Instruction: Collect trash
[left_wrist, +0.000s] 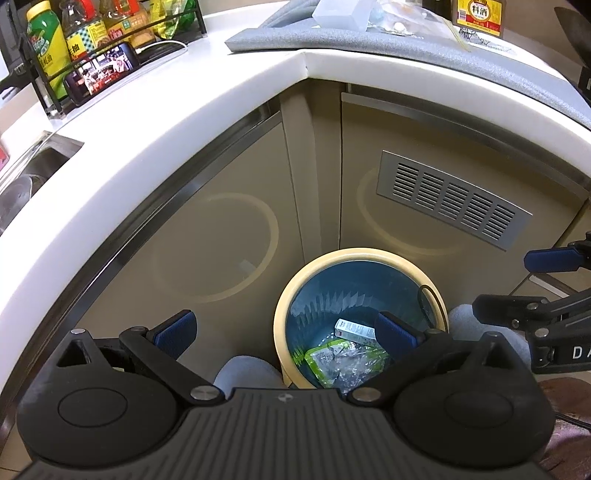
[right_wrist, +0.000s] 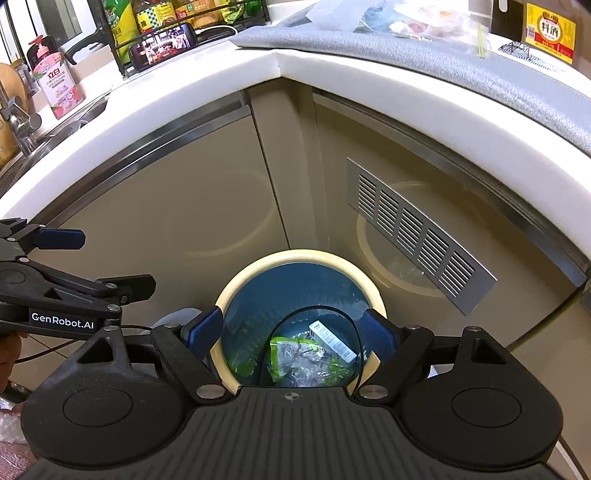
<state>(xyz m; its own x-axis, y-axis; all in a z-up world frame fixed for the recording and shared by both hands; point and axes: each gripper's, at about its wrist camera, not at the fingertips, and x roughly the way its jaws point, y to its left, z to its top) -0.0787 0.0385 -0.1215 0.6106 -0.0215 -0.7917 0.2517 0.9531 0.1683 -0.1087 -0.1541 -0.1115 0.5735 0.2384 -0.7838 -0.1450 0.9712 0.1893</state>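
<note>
Jaws of both the left gripper (left_wrist: 286, 328) and right gripper (right_wrist: 293, 330) gape wide, holding nothing. Both hang over the bin (right_wrist: 236, 284) at lower centre, where a white box (right_wrist: 332, 341) and green wrapper (right_wrist: 291, 356) already lie, so the drop looks done.

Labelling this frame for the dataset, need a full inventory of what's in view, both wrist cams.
trash bin: 1, cream rim, blue inside, on floor in cabinet corner
green wrapper: 1, green and clear, in bin
small box: 1, white, in bin
black cable: 1, loops over bin
cabinet doors: 2, beige, behind bin
vent grille: 1, silver, on the door to the right in view
countertop: 1, white, above cabinets
grey mat: 1, on countertop
phone: 1, screen lit, by bottle rack
bottle rack: 1, black, holds several bottles
pink bottle: 1, near sink
faucet: 1, metal
yellow-label bottle: 1, on mat
left tongs: open, blue pads, empty
right tongs: open, blue pads, empty, over bin
</note>
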